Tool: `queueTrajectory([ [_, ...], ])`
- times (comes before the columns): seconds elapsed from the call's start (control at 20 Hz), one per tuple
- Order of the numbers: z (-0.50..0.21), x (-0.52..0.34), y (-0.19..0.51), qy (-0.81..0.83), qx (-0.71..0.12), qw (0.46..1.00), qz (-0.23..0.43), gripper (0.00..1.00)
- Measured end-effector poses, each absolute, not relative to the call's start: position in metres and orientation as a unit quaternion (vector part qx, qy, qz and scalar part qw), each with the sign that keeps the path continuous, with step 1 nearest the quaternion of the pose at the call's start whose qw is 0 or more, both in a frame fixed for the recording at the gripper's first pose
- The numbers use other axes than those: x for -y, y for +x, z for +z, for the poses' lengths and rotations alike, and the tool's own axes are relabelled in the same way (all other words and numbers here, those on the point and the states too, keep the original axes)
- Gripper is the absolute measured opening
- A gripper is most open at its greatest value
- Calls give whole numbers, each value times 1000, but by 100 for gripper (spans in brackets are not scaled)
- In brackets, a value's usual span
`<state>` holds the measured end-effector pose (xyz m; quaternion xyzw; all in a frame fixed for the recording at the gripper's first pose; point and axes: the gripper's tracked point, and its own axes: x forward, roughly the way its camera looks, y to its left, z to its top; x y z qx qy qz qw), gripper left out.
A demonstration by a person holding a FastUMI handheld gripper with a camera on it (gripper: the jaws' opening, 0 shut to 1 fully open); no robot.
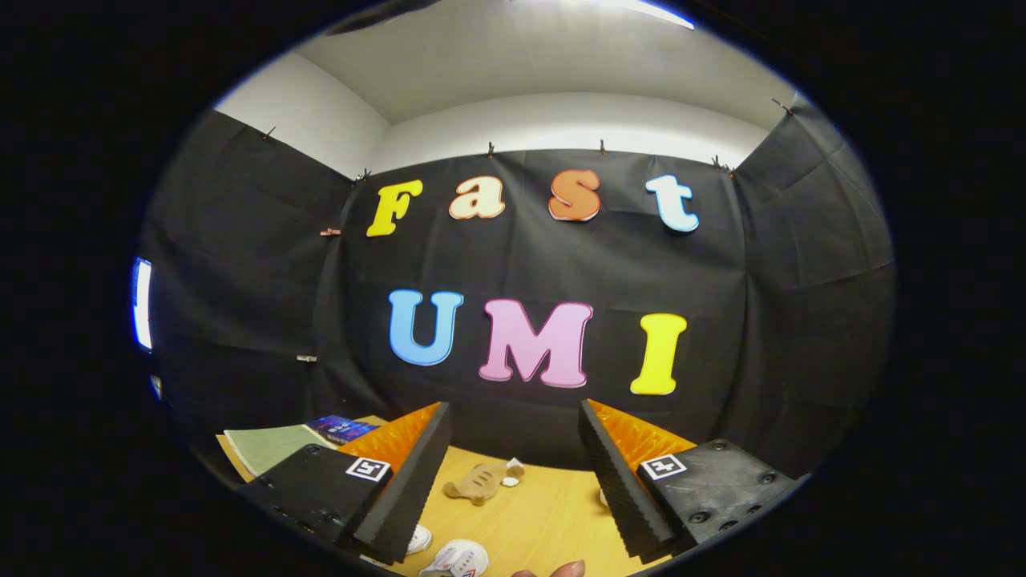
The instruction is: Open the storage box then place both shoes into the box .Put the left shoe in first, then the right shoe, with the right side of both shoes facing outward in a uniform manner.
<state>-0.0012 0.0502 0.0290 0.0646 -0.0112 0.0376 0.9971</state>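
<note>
The gripper (513,473) is hovering over the counter (545,521), its jaws standing wide apart and empty, a tan shoe (481,482) lying at twelve o'clock between them.

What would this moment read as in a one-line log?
claw: open, empty, raised | tan shoe: on table beyond fingers | white shoe: nearer

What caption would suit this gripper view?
Open gripper hovers over a wooden table, jaws apart and empty, a tan shoe ahead between them.
</note>
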Motion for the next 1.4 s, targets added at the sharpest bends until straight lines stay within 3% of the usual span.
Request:
queueTrajectory([
  [0.35, 17, -102, 21, 60, -61, 993, 79, 98],
  [0.45, 29, -116, 28, 42, -45, 994, 91, 98],
  [0.65, 26, -198, 35, 111, -28, 975, 190, 97],
  [0.85, -1, -290, 17, 249, -82, 904, 338, 96],
  [1.05, -56, -356, 11, 369, -198, 811, 408, 96],
  [1.15, -82, -380, 7, 441, -253, 749, 426, 96],
  [1.4, -165, -423, -3, 560, -375, 626, 392, 96],
])
